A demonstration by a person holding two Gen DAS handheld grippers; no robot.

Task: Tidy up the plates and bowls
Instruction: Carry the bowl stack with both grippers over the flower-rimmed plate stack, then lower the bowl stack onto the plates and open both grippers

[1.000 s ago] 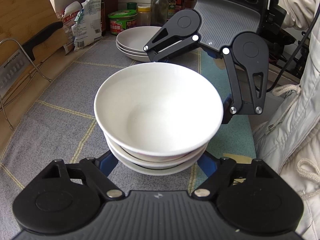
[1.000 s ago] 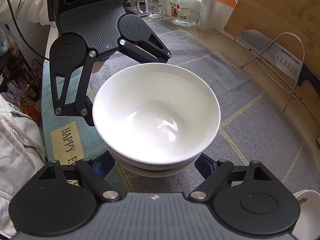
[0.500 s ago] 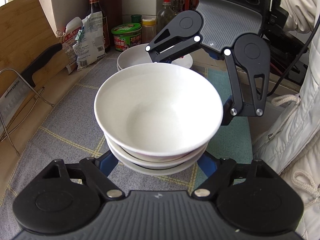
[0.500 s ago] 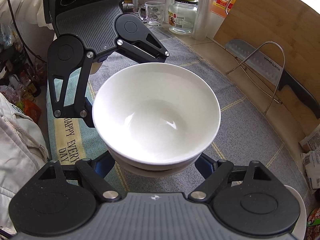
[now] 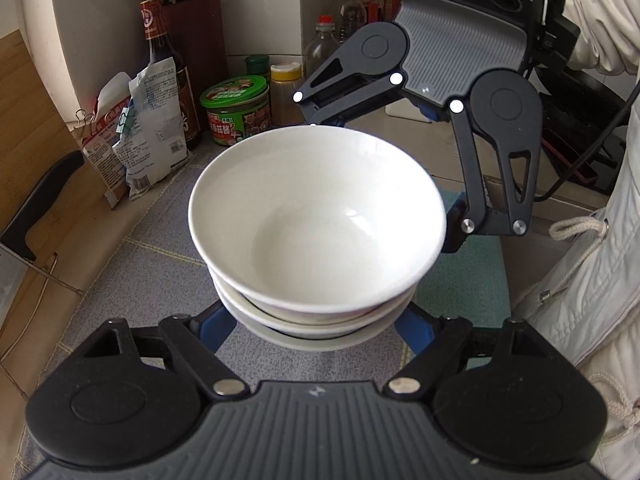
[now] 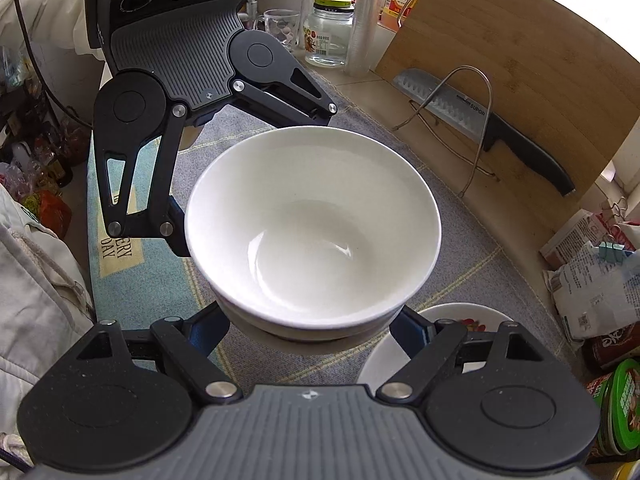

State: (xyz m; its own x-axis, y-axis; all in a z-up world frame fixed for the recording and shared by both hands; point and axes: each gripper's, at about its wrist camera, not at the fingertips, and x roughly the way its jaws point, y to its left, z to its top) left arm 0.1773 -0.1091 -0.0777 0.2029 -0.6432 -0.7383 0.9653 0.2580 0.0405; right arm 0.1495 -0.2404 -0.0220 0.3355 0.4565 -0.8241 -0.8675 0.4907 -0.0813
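Note:
A stack of three white bowls (image 5: pixel 316 220) hangs above the grey checked mat (image 5: pixel 152 280), held from two opposite sides. My left gripper (image 5: pixel 314 322) is shut on the lower bowls, its blue fingers (image 5: pixel 214 326) pressed against the sides. Across the stack my right gripper (image 5: pixel 394 176) grips it too. In the right wrist view the same stack of bowls (image 6: pixel 312 220) fills the middle, with the right gripper (image 6: pixel 312 330) shut on it and the left gripper (image 6: pixel 248 180) opposite. A white plate (image 6: pixel 460 320) with a red pattern lies on the mat under the right finger.
A knife (image 6: pixel 500 128) rests on a wire rack against a bamboo board (image 6: pixel 500 60). A green-lidded tub (image 5: pixel 234 110), paper bags (image 5: pixel 148 128) and a dark bottle (image 5: pixel 160 48) line the back. A glass jar (image 6: pixel 328 32) stands at the other end. A person's pale jacket (image 5: pixel 592 280) is close by.
Both grippers carried the bowl stack along the counter toward the tub and bottles. The plates slid out of sight behind the bowls in the left view and appeared at the right view's lower right.

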